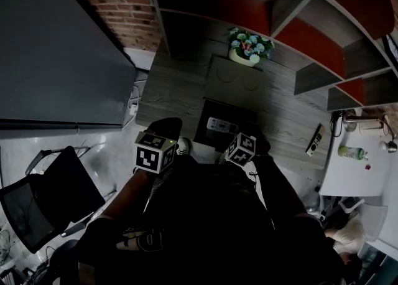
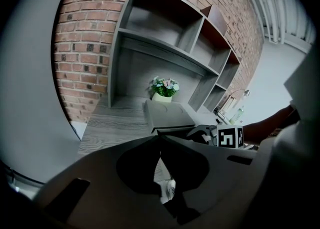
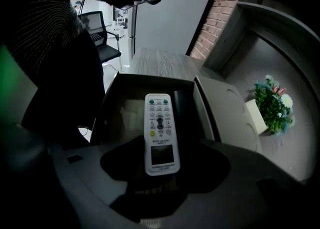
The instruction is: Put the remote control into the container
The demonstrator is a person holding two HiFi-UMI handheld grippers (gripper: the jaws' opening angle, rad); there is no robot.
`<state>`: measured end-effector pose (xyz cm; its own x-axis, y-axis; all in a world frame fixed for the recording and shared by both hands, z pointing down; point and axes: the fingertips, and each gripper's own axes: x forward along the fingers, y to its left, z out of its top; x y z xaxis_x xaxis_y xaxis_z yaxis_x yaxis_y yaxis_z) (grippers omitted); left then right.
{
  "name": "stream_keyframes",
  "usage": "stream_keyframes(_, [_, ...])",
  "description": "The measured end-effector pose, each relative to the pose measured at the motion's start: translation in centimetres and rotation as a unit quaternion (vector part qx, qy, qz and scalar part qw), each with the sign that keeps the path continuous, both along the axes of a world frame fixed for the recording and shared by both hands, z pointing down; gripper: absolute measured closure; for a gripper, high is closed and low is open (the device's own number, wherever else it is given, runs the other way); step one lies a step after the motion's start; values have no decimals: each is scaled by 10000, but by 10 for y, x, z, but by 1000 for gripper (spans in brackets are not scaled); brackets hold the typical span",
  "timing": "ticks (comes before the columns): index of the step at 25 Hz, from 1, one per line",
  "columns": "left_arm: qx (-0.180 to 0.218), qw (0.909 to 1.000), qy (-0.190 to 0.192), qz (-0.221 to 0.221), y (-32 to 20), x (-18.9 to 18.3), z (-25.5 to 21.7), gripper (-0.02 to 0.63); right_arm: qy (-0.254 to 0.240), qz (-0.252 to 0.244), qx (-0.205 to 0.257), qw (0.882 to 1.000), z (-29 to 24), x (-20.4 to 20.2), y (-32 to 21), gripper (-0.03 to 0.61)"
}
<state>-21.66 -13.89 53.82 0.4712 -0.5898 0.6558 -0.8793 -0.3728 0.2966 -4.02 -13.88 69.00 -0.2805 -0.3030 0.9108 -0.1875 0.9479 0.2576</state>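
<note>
A white remote control [image 3: 160, 132] with a small screen lies lengthwise in my right gripper [image 1: 234, 135], which is shut on its lower end. It hangs over the open black container [image 3: 111, 108], a box at the desk's front edge [image 1: 203, 129], with pale paper inside. My left gripper [image 2: 160, 144] is shut with nothing in it and sits left of the box [image 1: 163, 129], above the desk edge. Through the slit under its jaws I see floor and a shoe.
A grey lid [image 1: 233, 78] lies behind the box, with a flower pot [image 1: 249, 46] beyond it under the wall shelves. A second remote [image 1: 315, 139] rests on the desk at the right. An office chair [image 1: 46, 193] stands at the left, and a white table with a bottle [image 1: 353, 152] at the right.
</note>
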Motion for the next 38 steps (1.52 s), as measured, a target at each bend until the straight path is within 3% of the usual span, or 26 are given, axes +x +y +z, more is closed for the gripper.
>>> stream_keyframes(7, [36, 9998, 4, 183, -5, 13, -4, 607, -316, 438, 98, 9985, -12, 3, -1, 344])
stream_keyframes(9, [63, 9996, -1, 275, -7, 20, -5, 607, -718, 889, 6, 9935, -23, 3, -3, 345])
stream_keyframes(11, [91, 9992, 45, 384, -9, 30, -9, 607, -1332, 1569, -180, 9784, -42, 2, -6, 345])
stream_keyframes(14, [154, 9979, 125, 610, -12, 48, -15, 607, -2342, 2542, -399, 9375, -72, 7, -16, 350])
stream_keyframes(16, [247, 9966, 188, 763, -15, 59, -20, 607, -3013, 3277, -504, 8940, -94, 20, -23, 451])
stream_keyframes(18, [411, 9949, 313, 864, -22, 69, -30, 607, -3626, 3957, -600, 8416, -114, 37, -26, 565])
stream_keyframes(19, [486, 9940, 366, 906, -25, 74, -35, 607, -3872, 4184, -612, 8193, -123, 45, -26, 569])
stream_keyframes(21, [567, 9922, 392, 1040, -28, 82, -39, 607, -4141, 4418, -497, 7943, -139, 60, -22, 571])
stream_keyframes(27, [625, 9861, 399, 1484, -31, 111, -40, 607, -4175, 4588, -172, 7841, -155, 85, -2, 571])
stream_keyframes(33, [573, 9837, 463, 1642, -29, 133, -39, 607, -4362, 4863, -260, 7567, -155, 100, 7, 571])
stream_keyframes(36, [357, 9846, 596, 1605, -27, 139, -34, 607, -4279, 4926, -201, 7575, -152, 107, 9, 569])
stream_keyframes(38, [264, 9851, 410, 1650, -24, 143, -27, 607, -4241, 4946, -171, 7585, -151, 114, 11, 569])
